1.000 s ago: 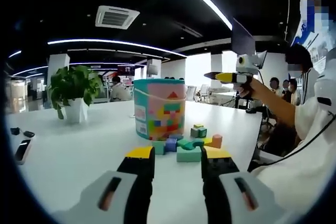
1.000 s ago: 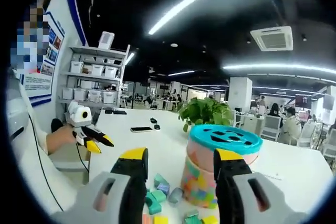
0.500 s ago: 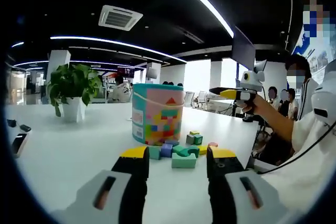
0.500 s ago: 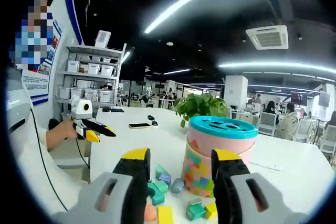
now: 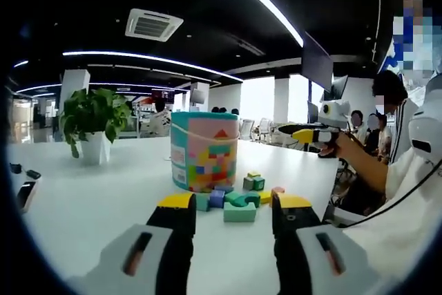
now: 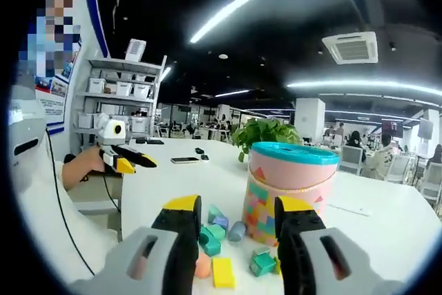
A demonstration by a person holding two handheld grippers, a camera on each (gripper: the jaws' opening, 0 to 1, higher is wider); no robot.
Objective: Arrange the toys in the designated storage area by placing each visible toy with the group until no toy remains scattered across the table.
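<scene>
**Fingers open, approach under way**

Fingers of the left gripper (image 5: pixel 231 206) and right gripper (image 6: pixel 236 206) stand apart, holding nothing. Both have dropped lower over the bench (image 5: pixel 90 205) within the last second. Toy blocks (image 5: pixel 238 200) lie scattered beside the bucket (image 5: pixel 204 150); none is yet grasped.

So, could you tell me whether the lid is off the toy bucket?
No, the teal lid sits closed on top of the pink bucket.
</scene>
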